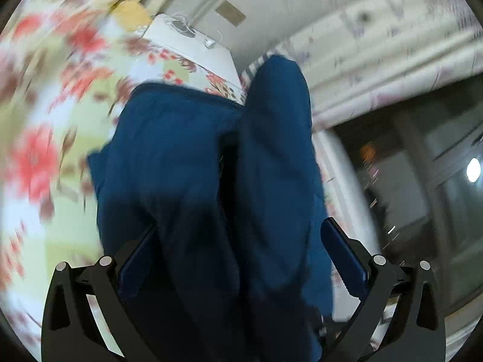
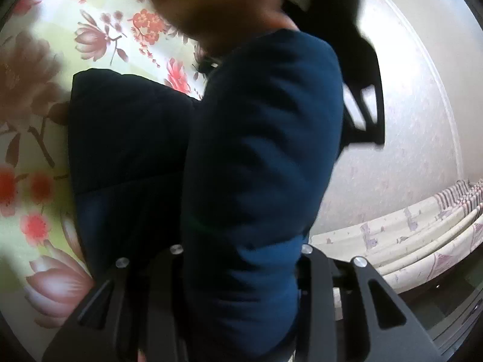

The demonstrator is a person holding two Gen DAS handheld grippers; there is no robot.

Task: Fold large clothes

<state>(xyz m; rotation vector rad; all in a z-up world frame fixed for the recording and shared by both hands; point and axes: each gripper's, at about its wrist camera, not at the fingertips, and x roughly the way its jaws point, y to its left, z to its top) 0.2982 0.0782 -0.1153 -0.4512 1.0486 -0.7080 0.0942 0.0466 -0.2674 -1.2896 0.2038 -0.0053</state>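
Dark blue garment (image 1: 211,181) fills the centre of the left wrist view, hanging in two thick folds that run up from between the fingers of the left gripper (image 1: 238,241). The jaws stand part open with the cloth bunched between them; a blue pad (image 1: 344,253) is exposed on the right-hand finger, and contact with the fabric there cannot be confirmed. Behind the garment lies a floral bedsheet (image 1: 45,120), blurred. A white bedside unit (image 1: 187,42) with a cable on top stands at the bed's far edge. A patterned curtain (image 1: 392,45) and a dark window (image 1: 422,181) occupy the right side.

In the right wrist view, the same garment (image 2: 256,150) rises between the fingers of the right gripper (image 2: 241,259), whose jaws are closed against the bunched cloth on both sides. A darker fold (image 2: 126,138) rests on the floral bedsheet (image 2: 99,24). The other gripper (image 2: 362,69) shows at upper right, blurred, at the garment's top edge. Curtain (image 2: 407,247) at lower right.
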